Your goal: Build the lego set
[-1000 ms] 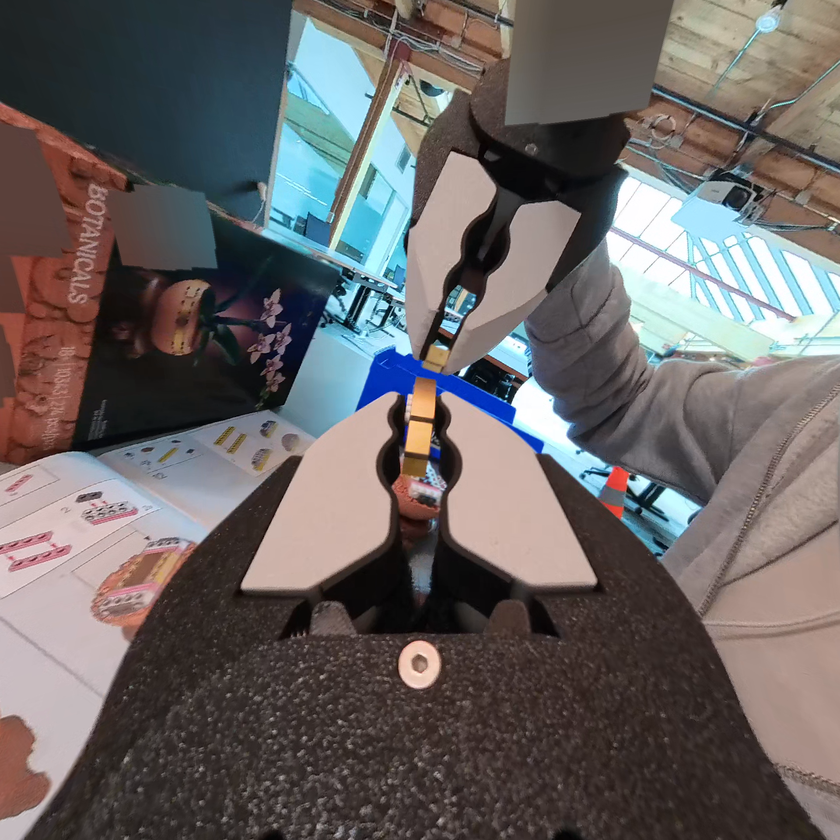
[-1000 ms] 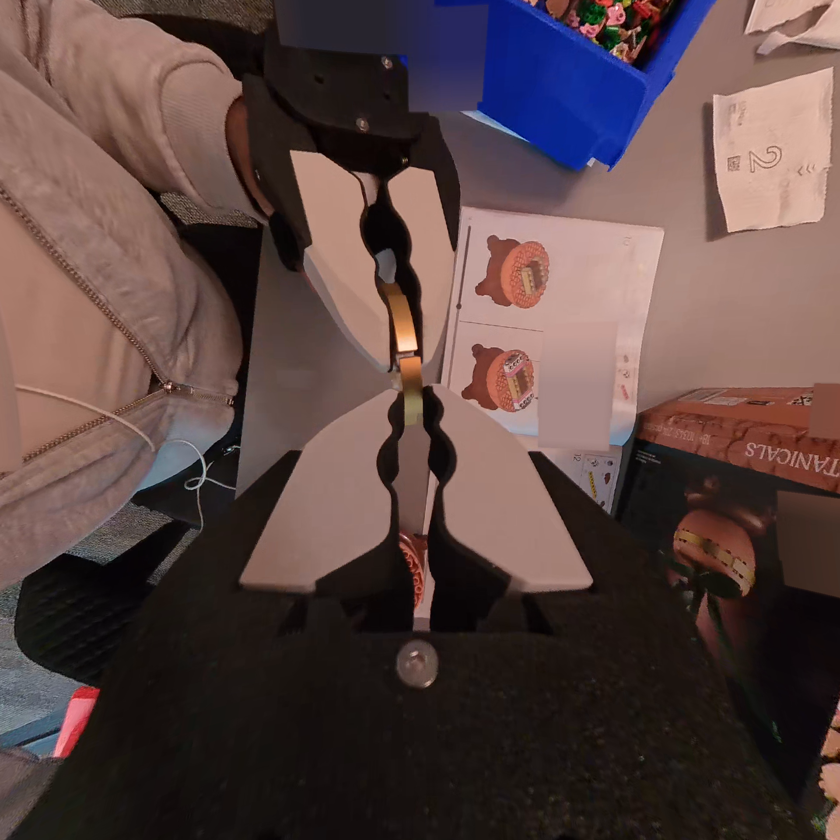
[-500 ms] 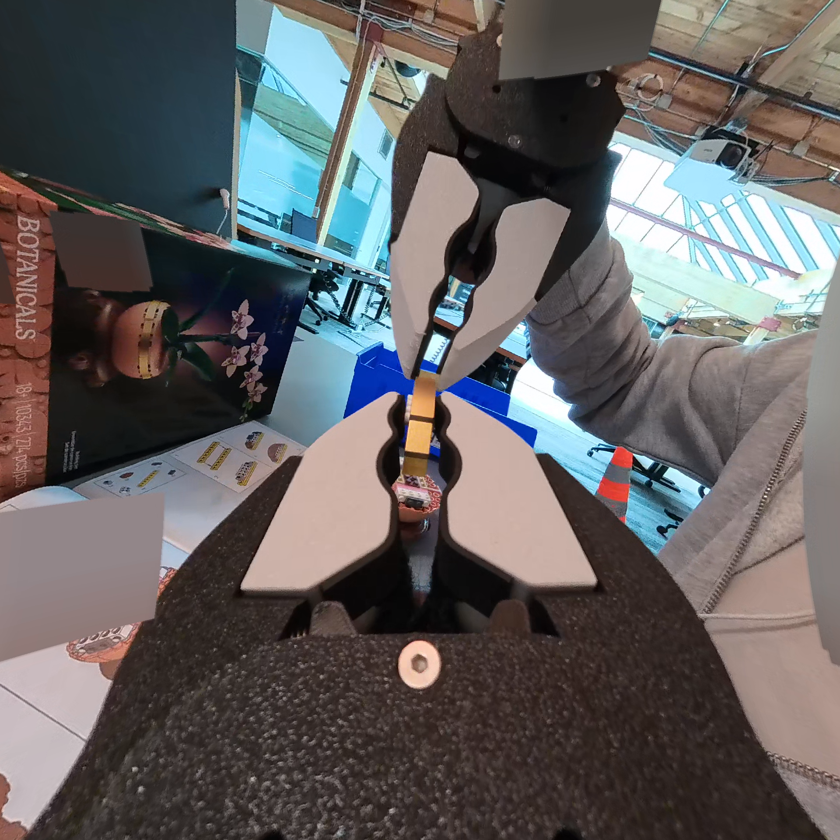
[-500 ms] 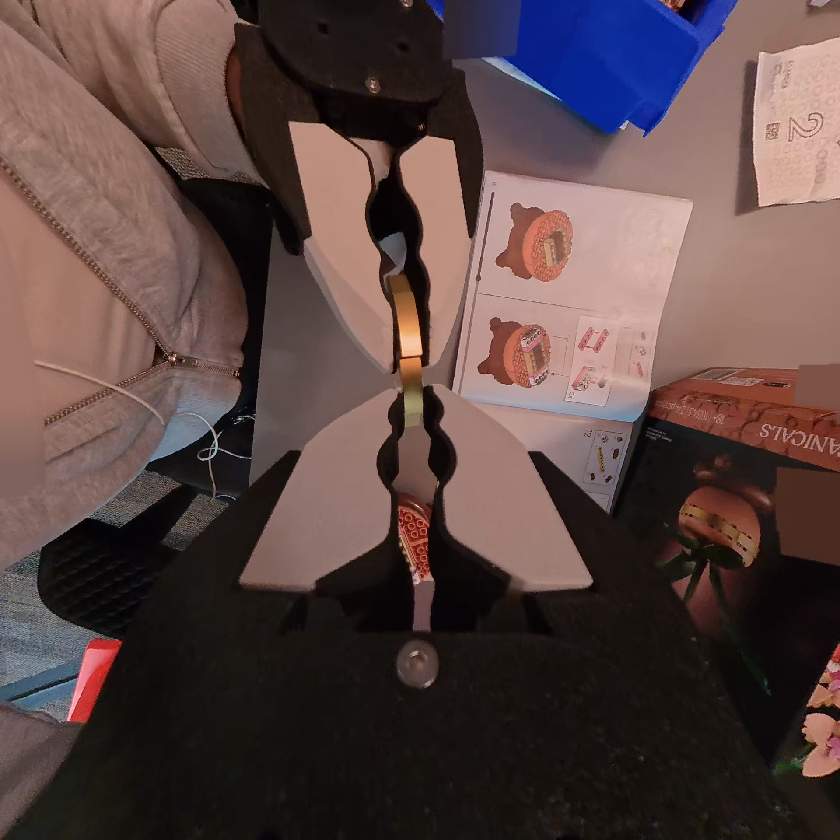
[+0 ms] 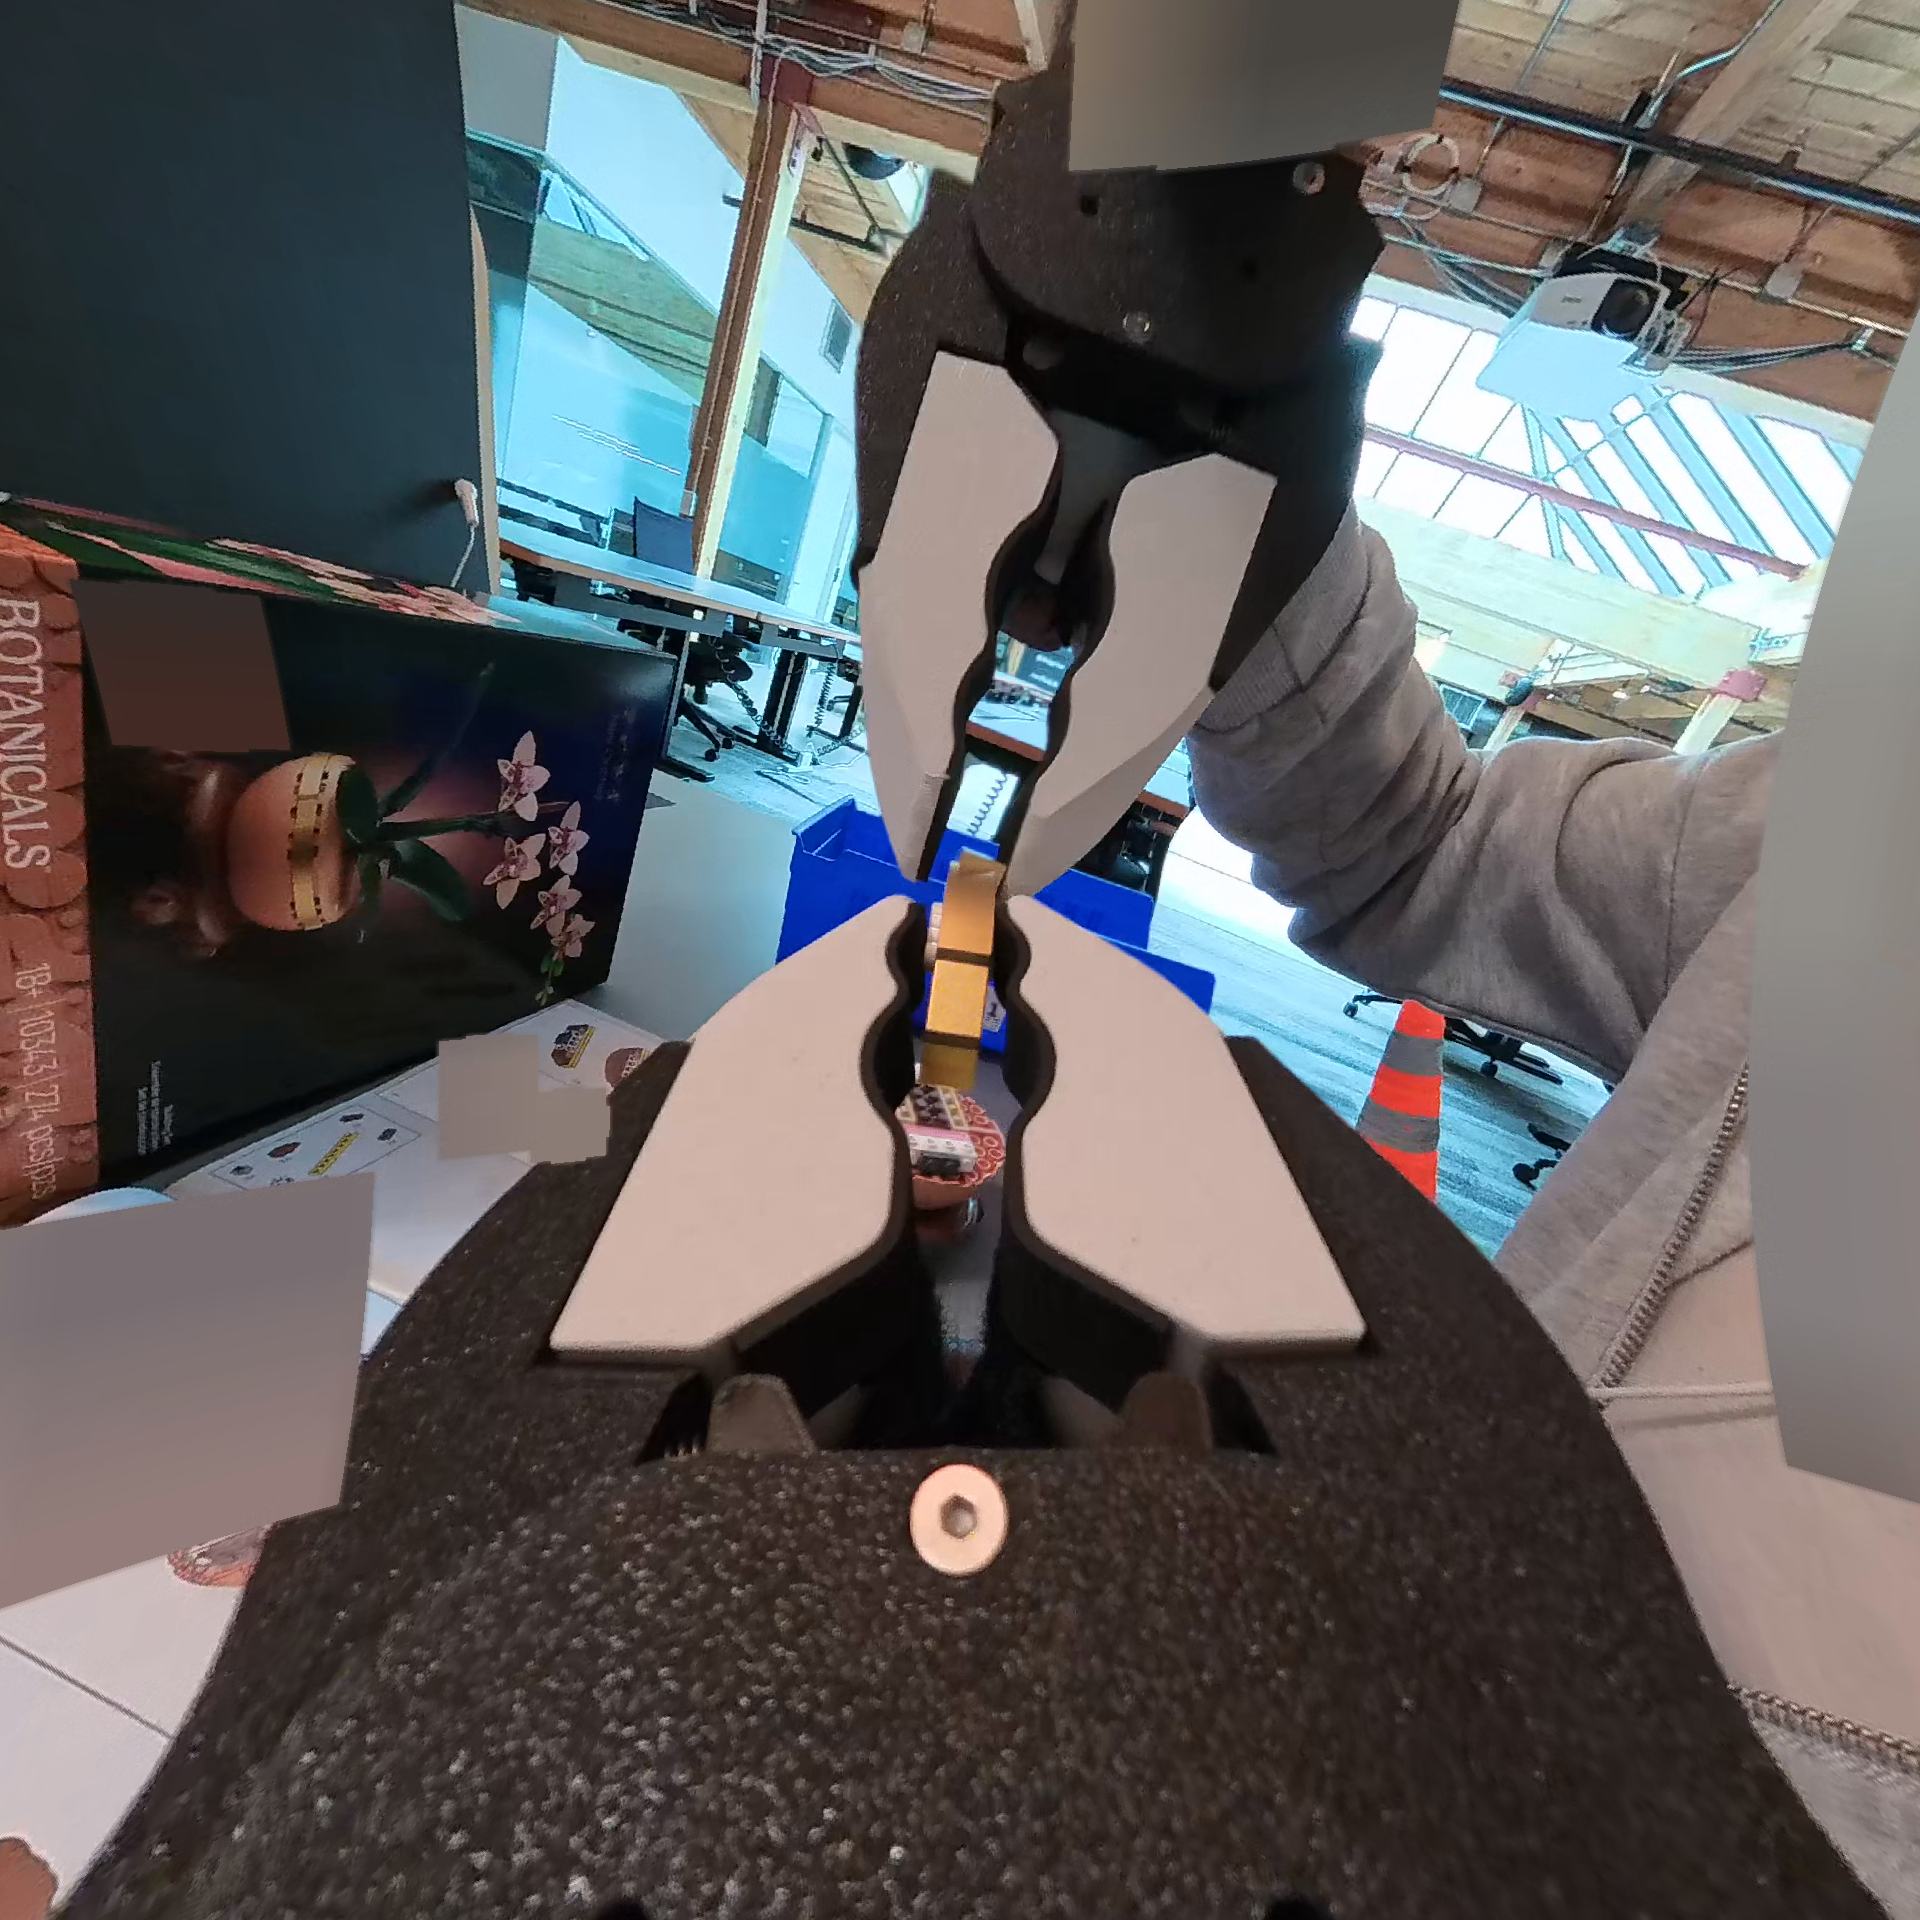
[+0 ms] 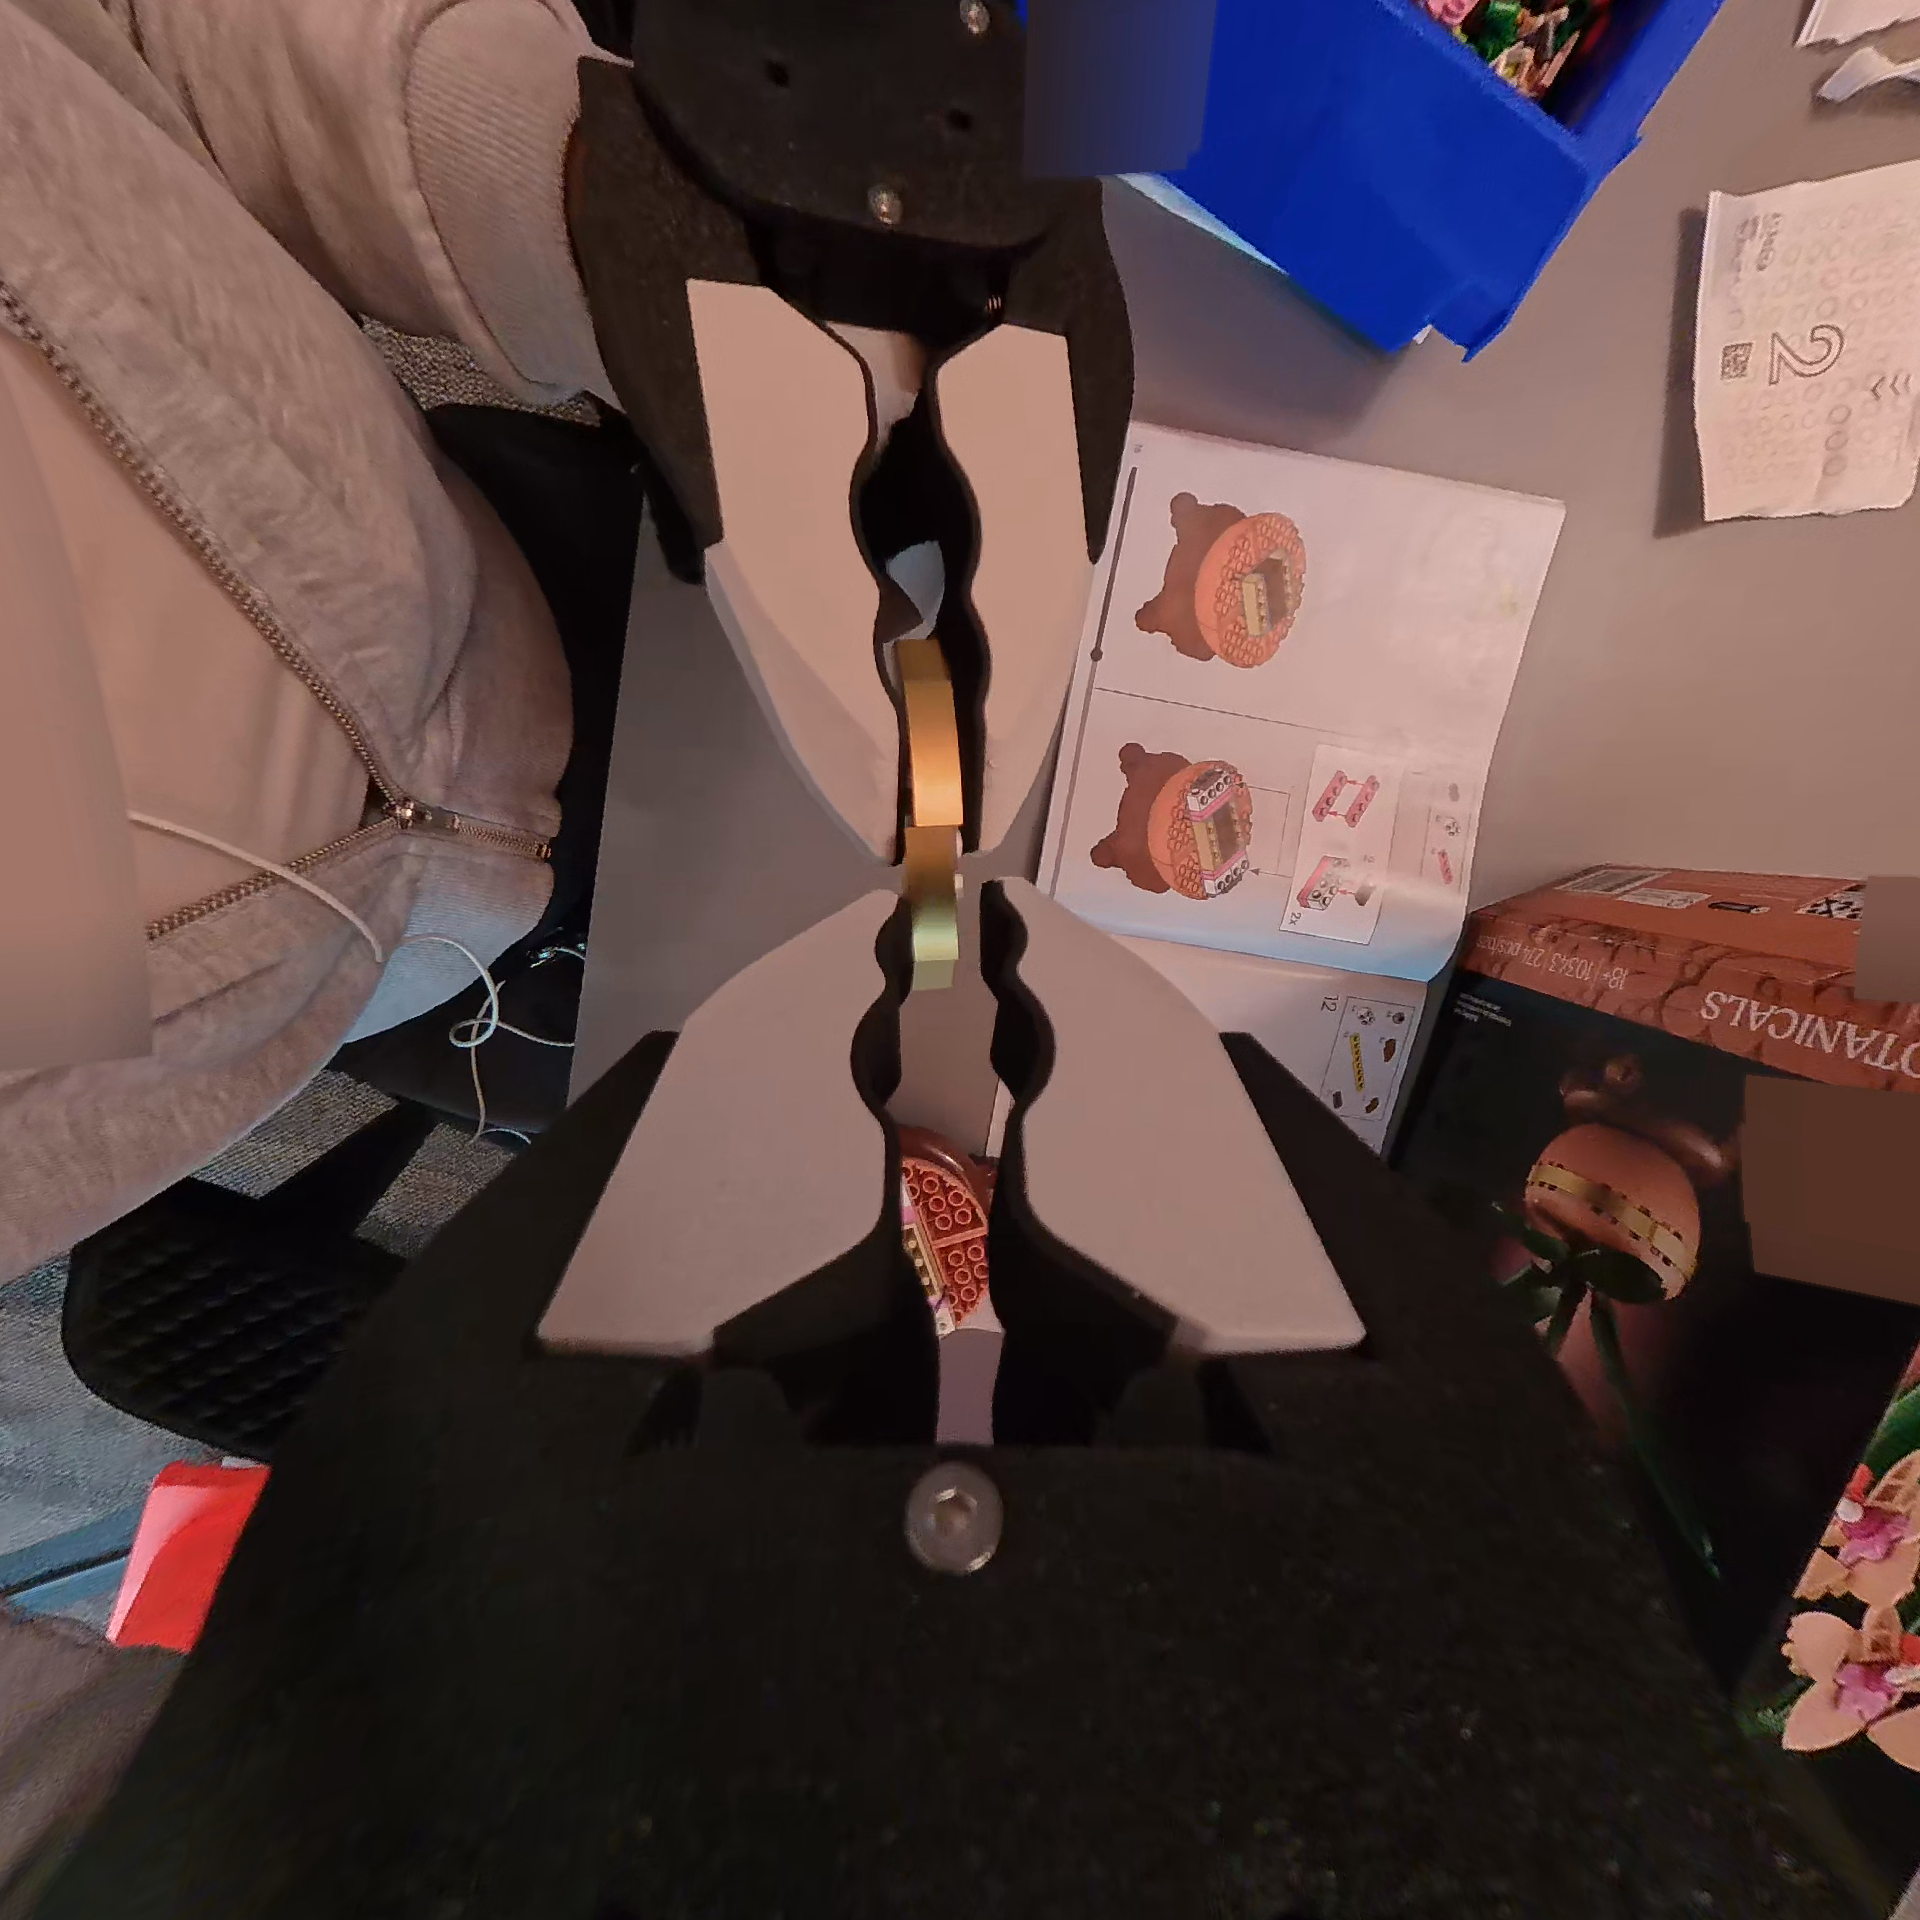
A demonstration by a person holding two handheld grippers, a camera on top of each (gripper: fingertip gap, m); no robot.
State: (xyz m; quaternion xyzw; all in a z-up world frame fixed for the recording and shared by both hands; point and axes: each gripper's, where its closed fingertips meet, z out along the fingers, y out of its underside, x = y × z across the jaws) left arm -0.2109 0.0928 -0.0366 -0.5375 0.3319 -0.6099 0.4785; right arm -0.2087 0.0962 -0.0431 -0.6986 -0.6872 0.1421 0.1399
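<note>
A gold curved lego strip (image 5: 954, 987) of joined segments is held in the air between both grippers. My left gripper (image 5: 956, 935) is shut on it, and its pads grip the strip's sides. My right gripper (image 6: 935, 899) meets it tip to tip and is shut on the strip's other end (image 6: 930, 935). In the left wrist view the right gripper (image 5: 966, 873) comes down from above. In the right wrist view the left gripper (image 6: 930, 842) hangs from the top. A round orange partly built model (image 6: 940, 1226) lies on the table below and shows between my fingers (image 5: 951, 1143).
An open instruction booklet (image 6: 1299, 675) lies on the grey table (image 6: 1714, 675). The set's box (image 5: 312, 831) stands beside it (image 6: 1662, 1091). A blue parts bin (image 6: 1403, 156) and a numbered paper bag (image 6: 1808, 353) lie farther off. A person's grey sleeve (image 5: 1455, 831) is close. Both grippers' tips are close together, under 4 cm apart.
Both grippers have stayed tip to tip on the gold strip. They have drifted together: the box has slid left in the left wrist view, and the right gripper looms larger.
</note>
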